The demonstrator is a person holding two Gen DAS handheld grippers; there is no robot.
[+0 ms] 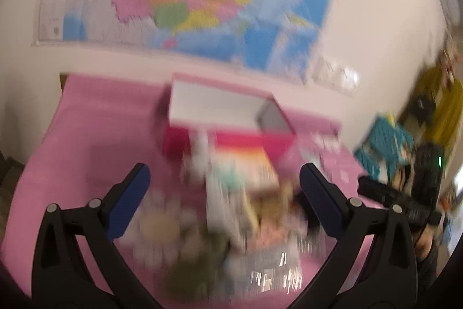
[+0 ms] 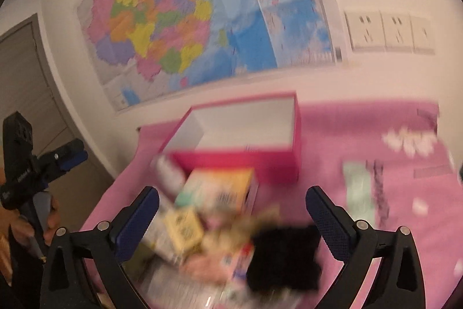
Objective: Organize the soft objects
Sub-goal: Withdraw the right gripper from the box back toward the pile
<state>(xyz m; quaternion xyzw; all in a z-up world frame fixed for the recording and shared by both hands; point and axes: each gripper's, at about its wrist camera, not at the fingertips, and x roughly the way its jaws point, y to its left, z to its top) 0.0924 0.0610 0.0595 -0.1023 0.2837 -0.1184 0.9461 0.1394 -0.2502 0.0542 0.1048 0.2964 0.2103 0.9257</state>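
Pink cloth (image 2: 361,129) carries a blurred pile of soft objects (image 2: 220,225) before an open pink box (image 2: 246,164). Both the left gripper (image 1: 224,193) and the right gripper (image 2: 231,210) stand spread, nothing between them. Only the right view shows wall sockets (image 2: 390,31) sharply; the map (image 2: 202,5) lettering is unreadable.

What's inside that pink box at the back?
The pink box looks empty: bare white walls show inside. Its floor near the front wall is hidden, and the picture is blurred. The pile lies outside, in front.
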